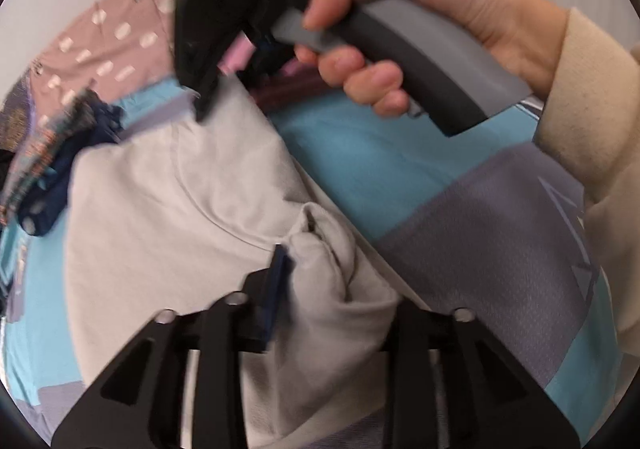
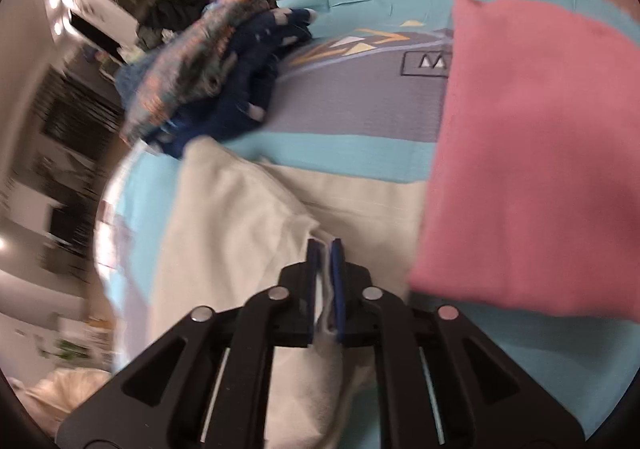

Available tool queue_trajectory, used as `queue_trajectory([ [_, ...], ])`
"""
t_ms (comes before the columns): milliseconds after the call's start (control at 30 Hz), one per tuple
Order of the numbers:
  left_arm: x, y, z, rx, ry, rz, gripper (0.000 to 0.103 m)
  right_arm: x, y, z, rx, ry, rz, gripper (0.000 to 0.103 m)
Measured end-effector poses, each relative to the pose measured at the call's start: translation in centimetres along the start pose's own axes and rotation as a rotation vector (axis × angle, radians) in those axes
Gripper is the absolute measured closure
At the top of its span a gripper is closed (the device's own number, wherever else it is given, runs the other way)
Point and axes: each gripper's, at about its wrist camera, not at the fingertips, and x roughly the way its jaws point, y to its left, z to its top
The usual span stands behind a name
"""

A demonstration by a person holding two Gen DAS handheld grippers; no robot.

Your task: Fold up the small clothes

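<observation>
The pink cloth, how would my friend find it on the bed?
Start at the blue and grey bedspread. The pink cloth lies flat on it, beside the white garment that the right gripper pinches. It is the only plain pink piece; the pile opposite is dark and patterned.

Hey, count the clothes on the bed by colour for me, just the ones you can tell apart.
White garment: 1
Pink folded piece: 1
Navy spotted piece: 1
Multicolour patterned piece: 1
Total: 4
Dark clothes further back are too blurred to count.
</observation>
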Motion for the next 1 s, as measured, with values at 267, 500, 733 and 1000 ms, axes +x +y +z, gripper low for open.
queue_trajectory([
  [267, -3.2, 1.3, -0.8, -0.046, 0.026, -0.29, 0.038, -7.3, 6.3, -2.6, -0.239, -0.237, -0.261, 0.027],
  [500, -8.7, 11.8, -4.9, -0.285, -0.108, -0.401, 0.035, -5.7, 7.6, -8.6, -0.229, -0.207, -0.155, 0.027],
  [733, -4.9, 18.0, -9.5, -0.517, -0.009, -0.555, 0.035, -3.6, 7.6, -16.6, -0.146, -0.174, -0.085, 0.029],
  [1000, -3.9, 16.5, -10.0, -0.51, 0.009, -0.577, 0.034, -4.0, 6.9, -23.3, -0.108, -0.147, -0.175, 0.028],
])
